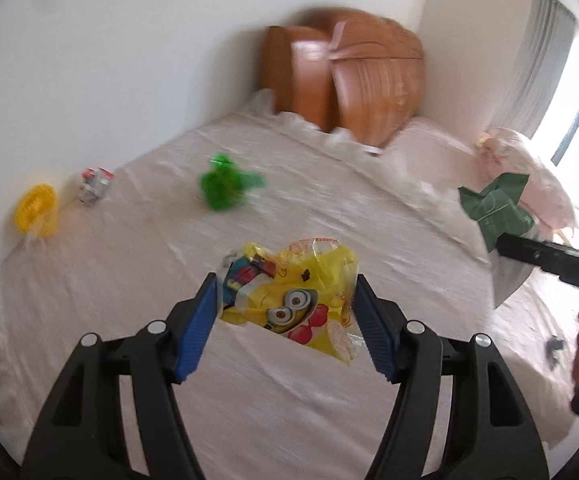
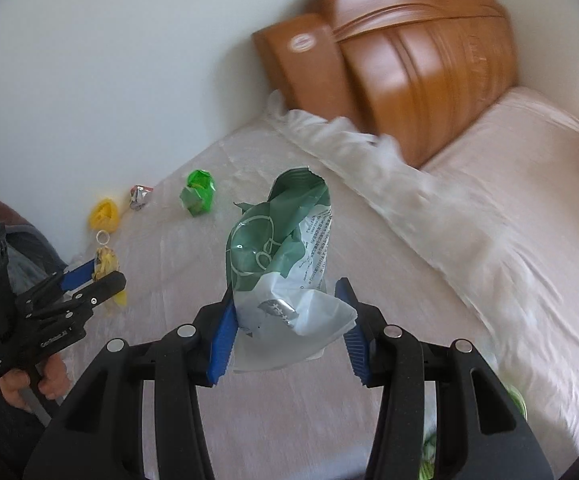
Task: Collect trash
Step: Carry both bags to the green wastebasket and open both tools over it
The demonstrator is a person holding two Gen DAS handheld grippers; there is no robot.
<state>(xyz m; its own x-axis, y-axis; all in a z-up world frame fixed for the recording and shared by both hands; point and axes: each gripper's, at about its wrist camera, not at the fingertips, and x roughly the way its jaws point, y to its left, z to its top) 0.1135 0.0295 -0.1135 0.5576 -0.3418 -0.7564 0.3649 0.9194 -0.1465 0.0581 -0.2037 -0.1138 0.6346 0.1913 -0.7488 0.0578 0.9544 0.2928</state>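
My left gripper [image 1: 285, 292] is shut on a yellow cartoon snack wrapper [image 1: 289, 304] and holds it above the pale pink bed [image 1: 137, 280]. It also shows in the right wrist view [image 2: 89, 276], with the wrapper [image 2: 107, 264] in it. My right gripper [image 2: 289, 300] is shut on a crumpled green and white bag [image 2: 281, 256], which also shows in the left wrist view [image 1: 497, 208]. On the bed by the wall lie a green wrapper [image 1: 225, 184], a red and silver wrapper [image 1: 93, 184] and a yellow wrapper [image 1: 37, 212].
A wooden headboard [image 1: 353, 76] stands at the far end of the bed. A pink pillow [image 2: 505, 160] lies under it. A pink bundle [image 1: 529, 176] sits by the window at the right. White walls border the bed's left side.
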